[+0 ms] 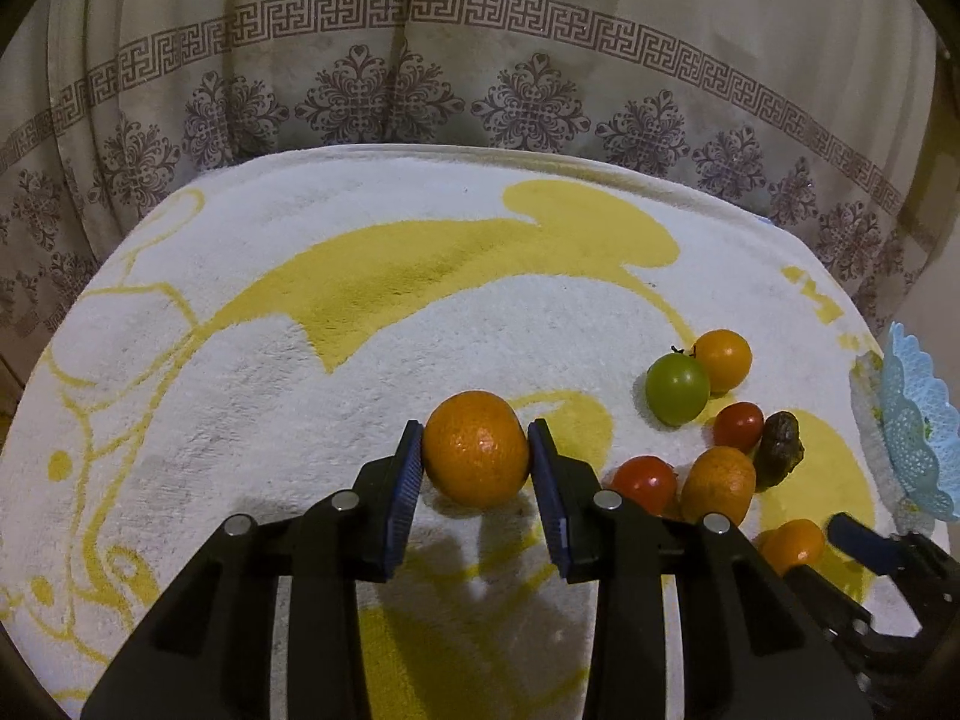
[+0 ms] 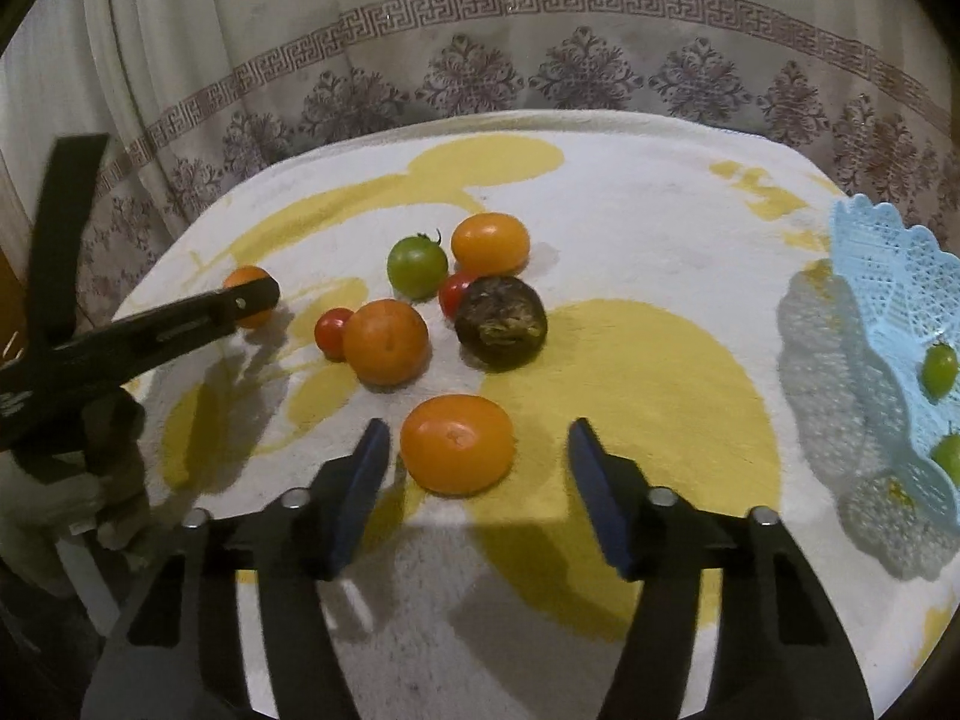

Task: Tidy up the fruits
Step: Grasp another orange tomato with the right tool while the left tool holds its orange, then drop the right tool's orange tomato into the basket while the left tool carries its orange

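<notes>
Right wrist view, green fruits (image 2: pixel 939 367) inside blue basket (image 2: pixel 882 276)

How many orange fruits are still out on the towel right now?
4. One in the left tongs, one between the right tongs ungripped, one beside a red tomato, and one at the back next to the green tomato. None look hidden.

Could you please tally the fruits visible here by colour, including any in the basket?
Orange fruits: 4
Red fruits: 2
Green fruits: 3, two in the blue basket
Dark brown fruit: 1
Total: 10
</notes>
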